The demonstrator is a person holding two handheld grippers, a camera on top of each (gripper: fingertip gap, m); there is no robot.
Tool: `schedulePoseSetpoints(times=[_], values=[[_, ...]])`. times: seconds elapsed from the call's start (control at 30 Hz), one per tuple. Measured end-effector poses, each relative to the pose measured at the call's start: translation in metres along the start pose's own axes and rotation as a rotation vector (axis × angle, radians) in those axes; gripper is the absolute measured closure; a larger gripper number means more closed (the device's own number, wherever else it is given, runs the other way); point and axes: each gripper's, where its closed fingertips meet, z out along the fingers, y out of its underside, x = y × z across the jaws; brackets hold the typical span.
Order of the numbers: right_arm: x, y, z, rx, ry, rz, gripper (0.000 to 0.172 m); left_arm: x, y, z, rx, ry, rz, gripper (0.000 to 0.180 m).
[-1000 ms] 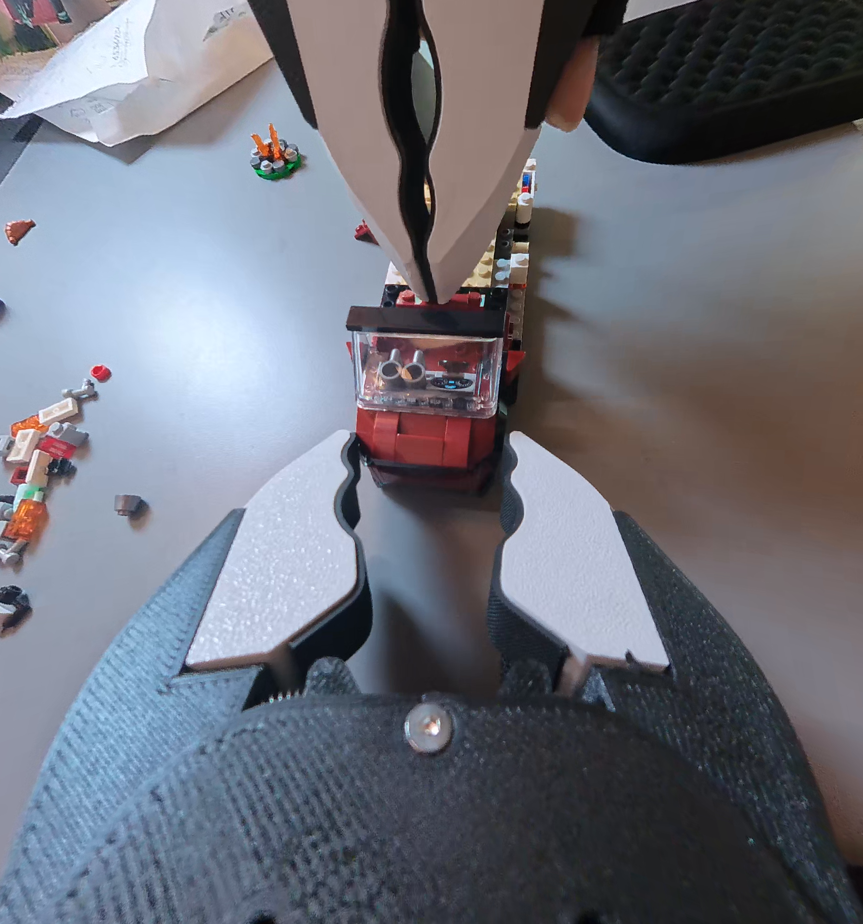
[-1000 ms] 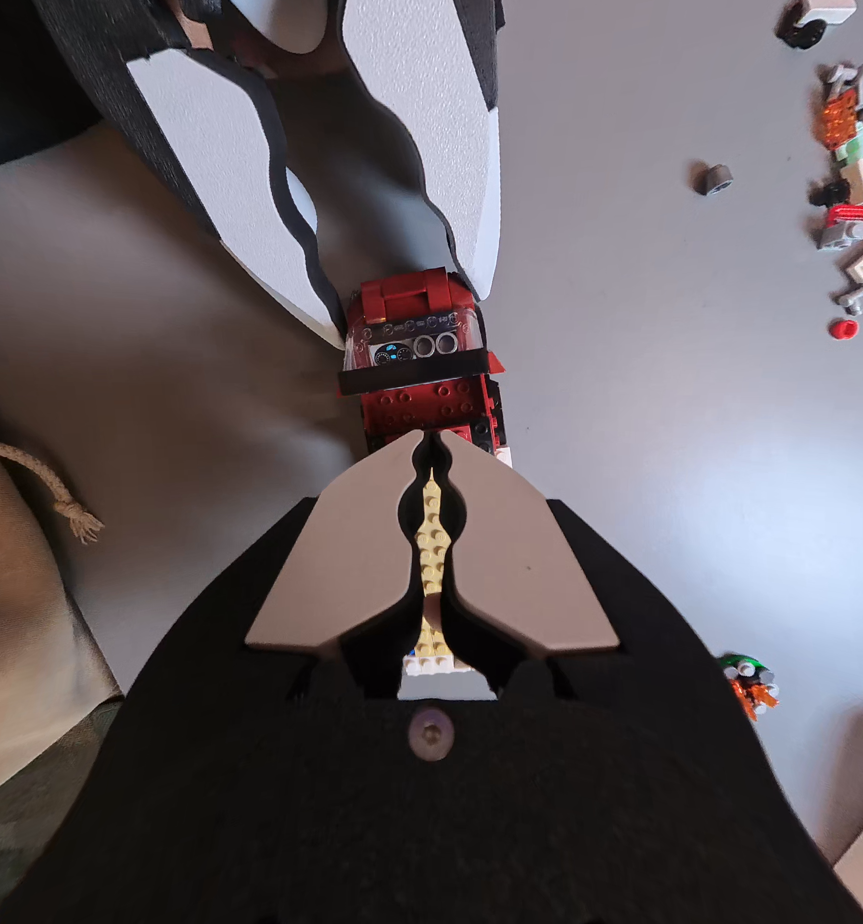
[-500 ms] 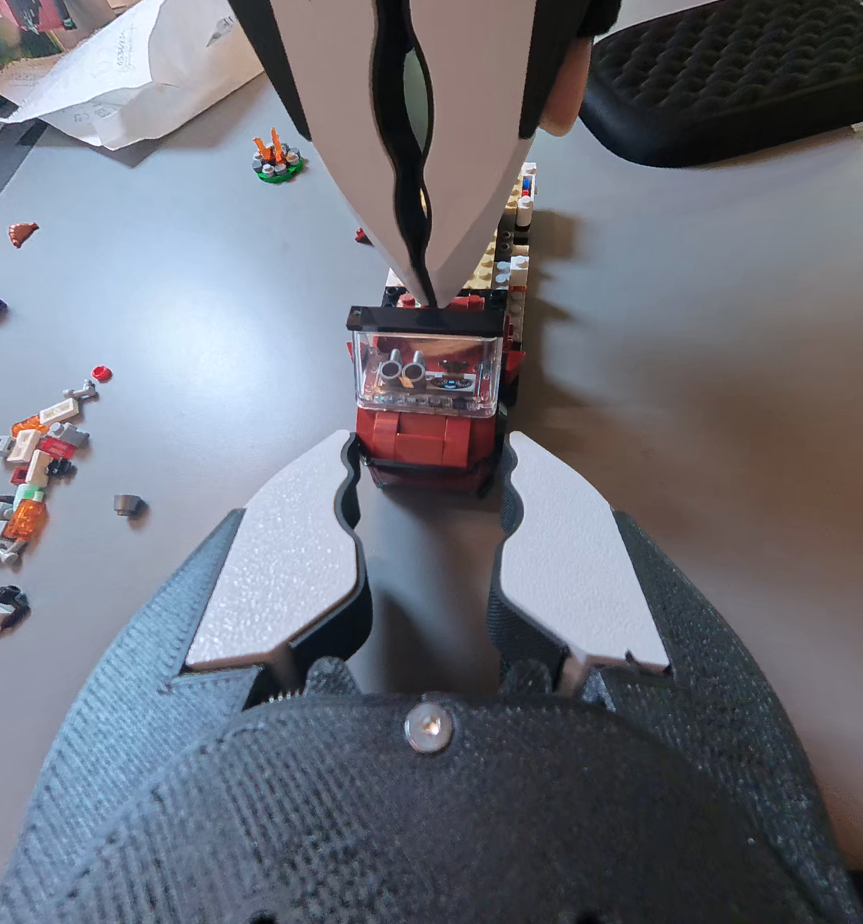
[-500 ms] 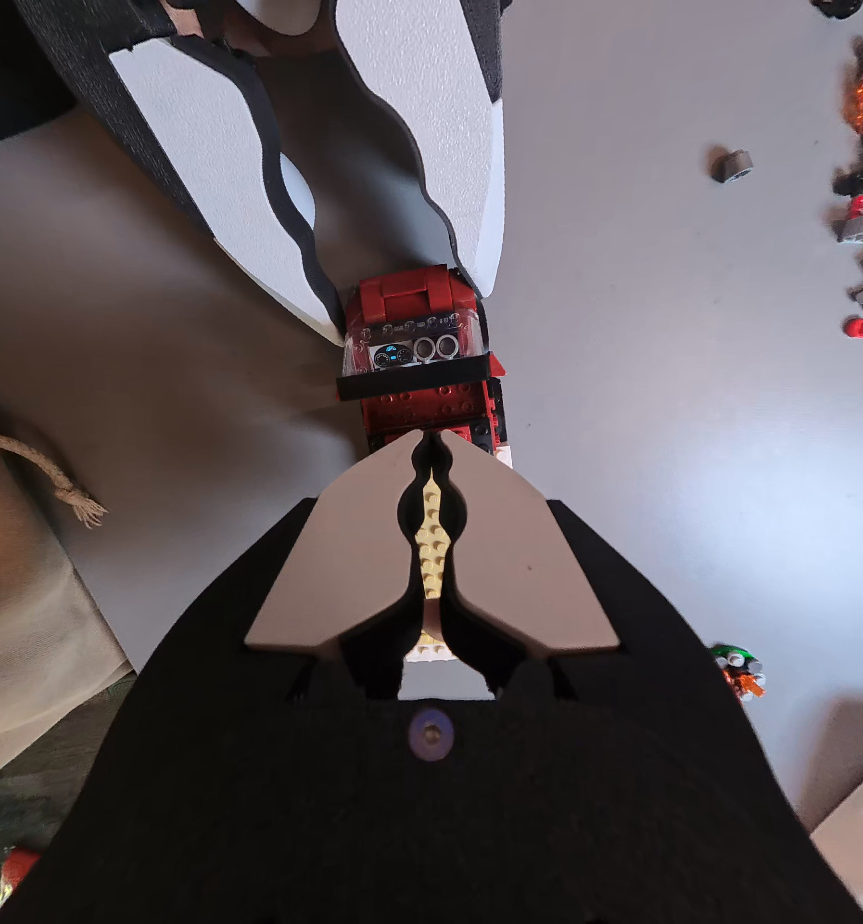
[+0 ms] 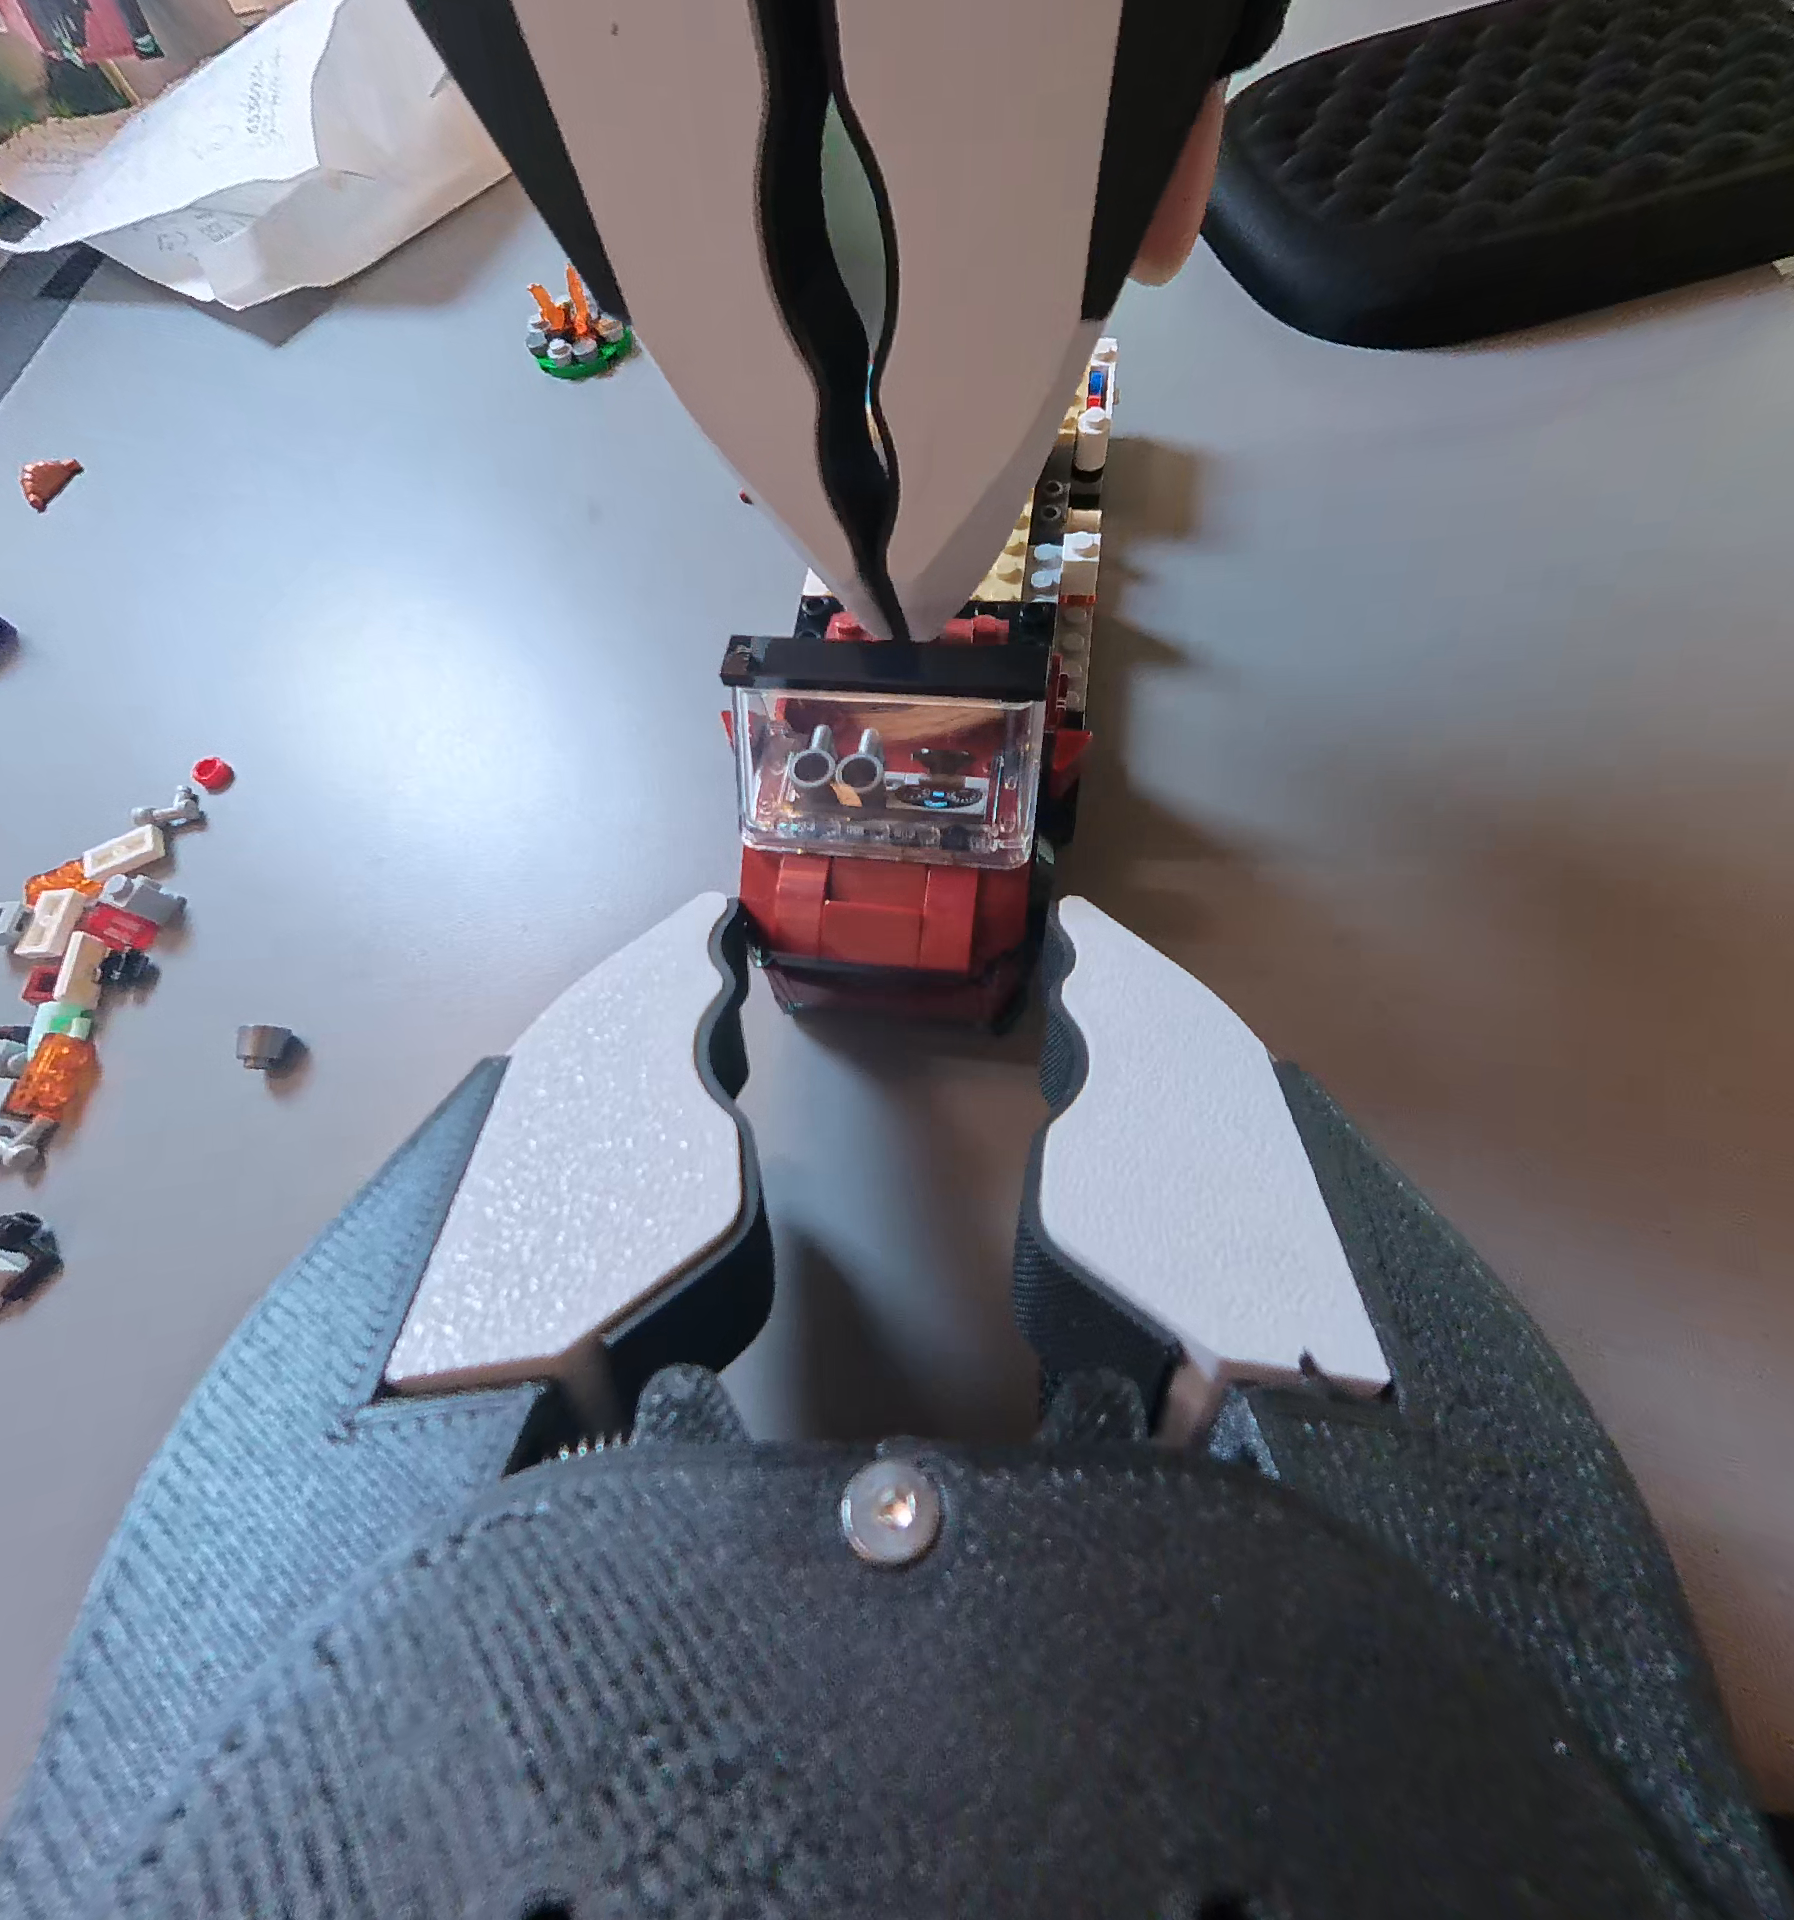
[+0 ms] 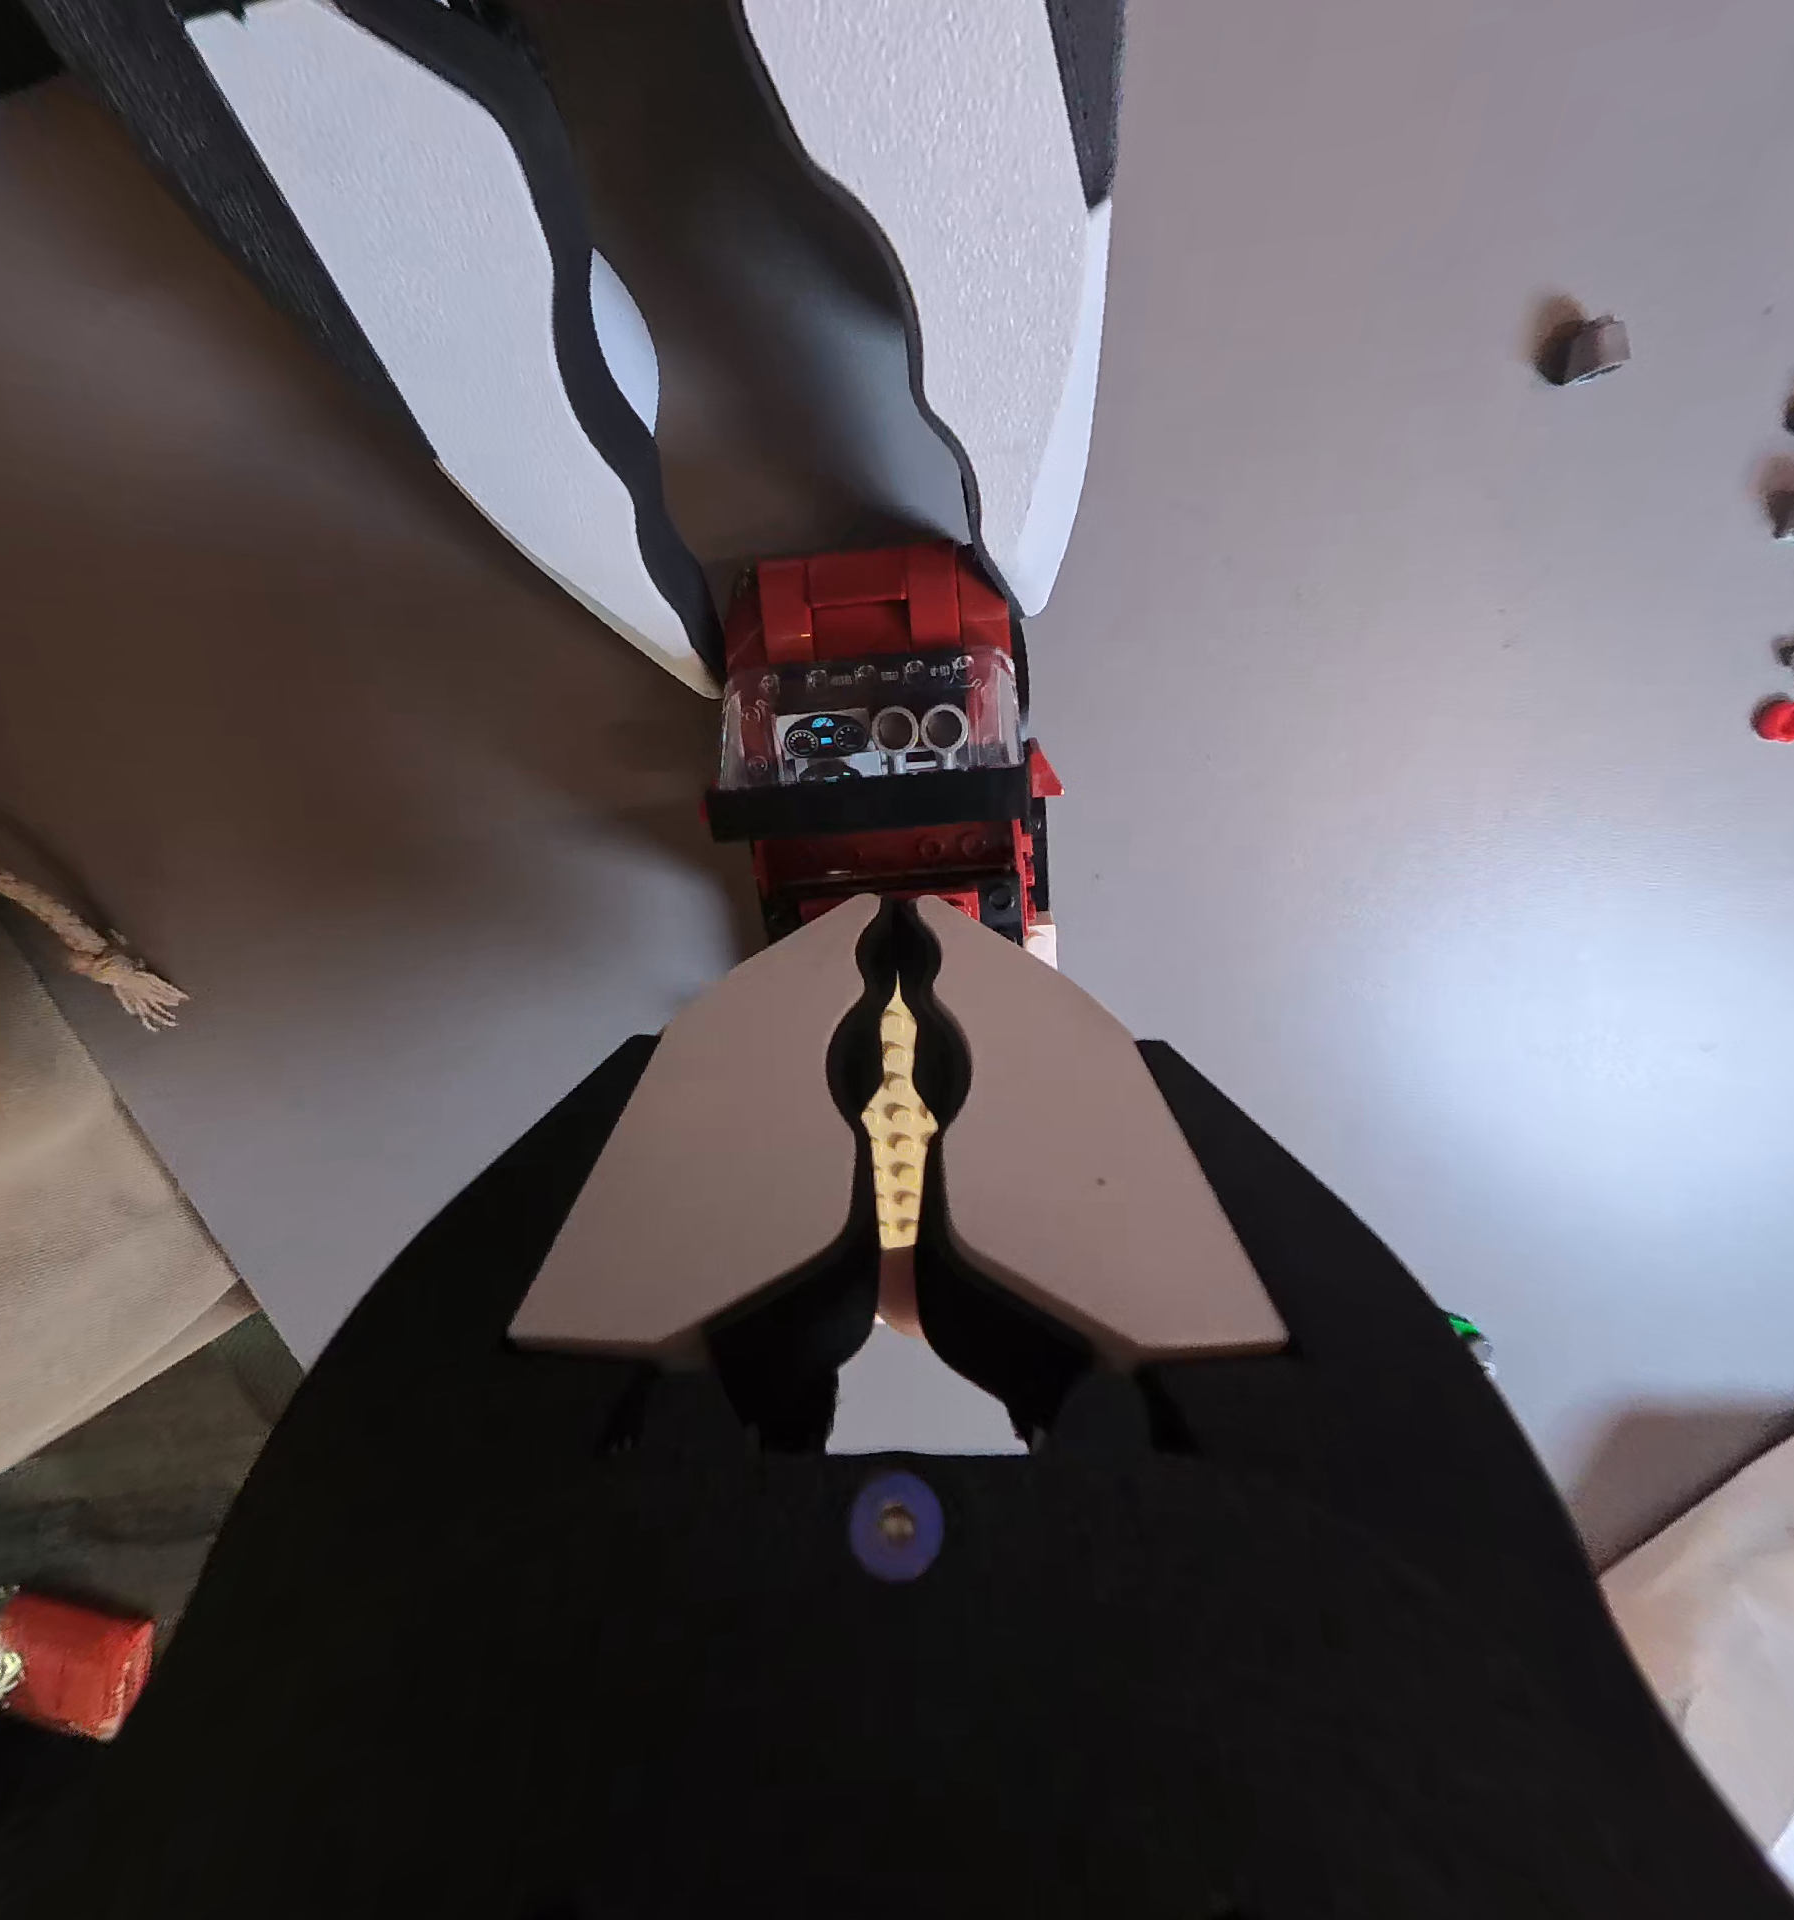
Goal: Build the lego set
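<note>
— Closest to the left wrist camera, what is the left gripper (image 5: pixel 888 940) doing?
— Its two fingers stand wide apart on either side of the dark red nose of a brick-built truck (image 5: pixel 882 831) on the grey table (image 5: pixel 1444 935). The fingertips (image 5: pixel 701 930) sit right at the nose's sides; whether they press on it I cannot tell.
— And beyond the clear windscreen?
— The right gripper (image 5: pixel 888 623) comes down from the far side with its jaws closed together, tips meeting just behind the black roof strip, over the tan studded bed (image 6: pixel 898 1132). Nothing shows between its tips.
— Anything off to the side?
— A scatter of loose bricks (image 5: pixel 62 977) lies well to the left, a small green-based piece (image 5: pixel 576 338) farther back, then crumpled white paper (image 5: pixel 249 177) and a black chair seat (image 5: pixel 1558 156).
</note>
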Motion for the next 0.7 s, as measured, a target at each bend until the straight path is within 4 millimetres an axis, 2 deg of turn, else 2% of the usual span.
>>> schedulePoseSetpoints(times=[0.37,0.7], values=[[0.0002,-0.0016,0.0014,-0.076,-0.007,-0.033,0.172,0.0003,0.0001,-0.0001,0.000,-0.002,0.000,0.126],[0.0005,-0.0019,0.0014,-0.027,-0.009,0.022,0.171,0.0003,0.0002,-0.0001,0.000,-0.002,0.000,0.126]])
